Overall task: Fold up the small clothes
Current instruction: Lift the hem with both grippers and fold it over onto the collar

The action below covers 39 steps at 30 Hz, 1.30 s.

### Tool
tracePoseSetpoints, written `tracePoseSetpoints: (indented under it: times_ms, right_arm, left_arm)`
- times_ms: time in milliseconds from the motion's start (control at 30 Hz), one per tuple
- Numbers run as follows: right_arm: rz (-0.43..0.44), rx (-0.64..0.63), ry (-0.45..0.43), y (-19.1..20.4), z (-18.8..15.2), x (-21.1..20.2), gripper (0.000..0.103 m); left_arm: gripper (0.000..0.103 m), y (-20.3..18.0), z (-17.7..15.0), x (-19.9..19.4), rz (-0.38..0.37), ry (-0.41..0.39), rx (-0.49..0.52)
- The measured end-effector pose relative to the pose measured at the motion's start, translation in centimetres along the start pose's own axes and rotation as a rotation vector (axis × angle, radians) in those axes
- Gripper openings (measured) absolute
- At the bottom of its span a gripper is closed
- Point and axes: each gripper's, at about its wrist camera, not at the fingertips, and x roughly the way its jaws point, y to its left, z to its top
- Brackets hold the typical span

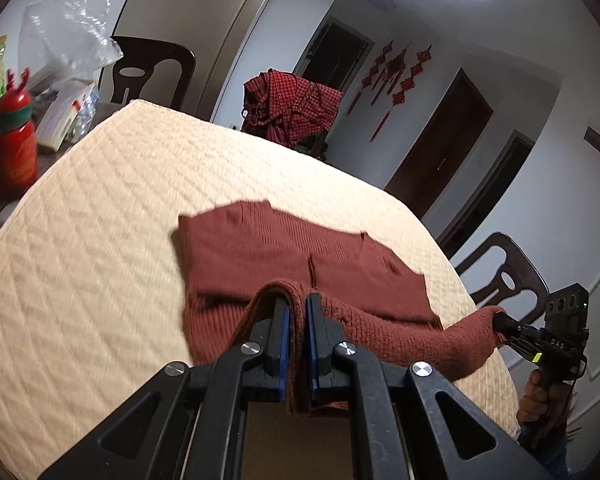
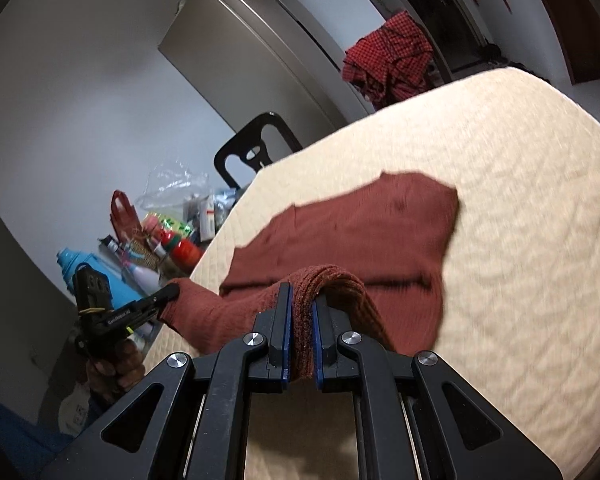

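A rust-brown knit sweater (image 1: 300, 256) lies on the cream quilted table cover (image 1: 100, 240), partly folded. My left gripper (image 1: 297, 300) is shut on the sweater's near edge, lifted above the table. My right gripper (image 1: 500, 320) shows at the right of the left wrist view, shut on the same edge further along. In the right wrist view my right gripper (image 2: 302, 296) pinches the sweater (image 2: 360, 232), and the left gripper (image 2: 172, 292) holds the edge at the left. The edge hangs stretched between both grippers.
A red bottle (image 1: 14, 144), plastic bags and packets (image 1: 68, 80) crowd the table's left end. Dark chairs (image 1: 152, 72) stand around the table, one draped with a red checked cloth (image 1: 292, 108). A blue bottle (image 2: 96, 276) stands by the clutter.
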Motion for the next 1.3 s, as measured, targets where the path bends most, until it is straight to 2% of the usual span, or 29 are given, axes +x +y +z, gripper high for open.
tracePoseSetpoints:
  times_ms: [233,467,933,1067,1167,1233,1300]
  right_arm:
    - [-0.025,0.022,0.005,-1.5,4.3,3.6,0.008]
    - [-0.074,0.062,0.069,-4.0,6.4,8.2,0.008]
    - [-0.122,0.218,0.154,-8.7,8.0,12.4,0.010]
    - [-0.127,0.240,0.155,-9.1,8.6,12.9,0.011]
    - [-0.121,0.255,0.143,-9.2,9.0,13.1,0.017]
    - [-0.114,0.272,0.127,-9.6,9.3,12.9,0.028]
    - [-0.102,0.297,0.103,-10.0,9.6,12.6,0.031]
  left_arm:
    - [0.009,0.4,4.0,4.1,0.037,0.002,0.018]
    - [0.009,1.2,5.2,8.9,0.150,0.077,0.049]
    - [0.010,3.2,5.8,13.4,0.171,0.180,0.019]
    - [0.011,3.8,6.6,13.9,0.157,0.176,-0.009]
    - [0.013,4.2,7.4,13.8,0.147,0.159,-0.035]
    - [0.016,4.6,7.8,13.8,0.140,0.153,-0.053]
    - [0.021,4.9,8.0,13.9,0.137,0.154,-0.071]
